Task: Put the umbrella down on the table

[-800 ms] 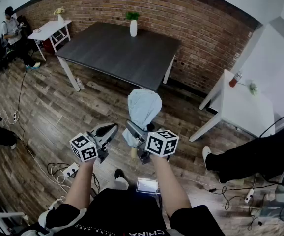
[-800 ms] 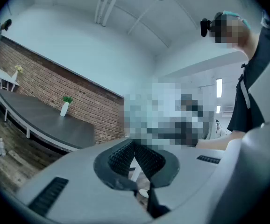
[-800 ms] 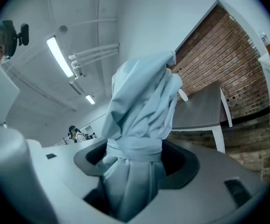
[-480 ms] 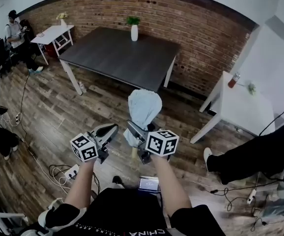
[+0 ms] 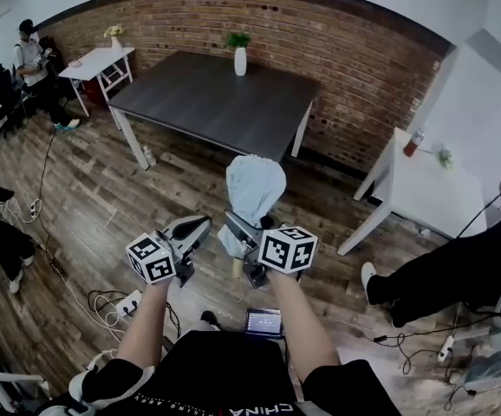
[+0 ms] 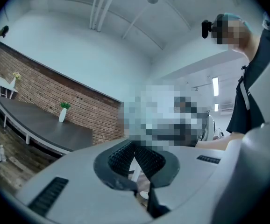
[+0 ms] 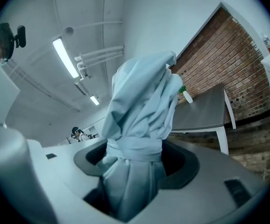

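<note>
As before — umbrella (image 5: 255, 185) in right gripper (image 5: 240, 230)

We look steeply down from the head, far above the dark table (image 5: 216, 102) and brick wall (image 5: 346, 50). Cameras on the left gripper (image 6: 134, 147) and right gripper (image 7: 132, 164) sit close behind the jaws, facing level, with that same table and wall in sight

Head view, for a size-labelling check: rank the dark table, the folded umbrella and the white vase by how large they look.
1. dark table, largest by far.
2. umbrella, though it is nearest the camera, which inflates it.
3. white vase, smallest, far off on that table.
</note>
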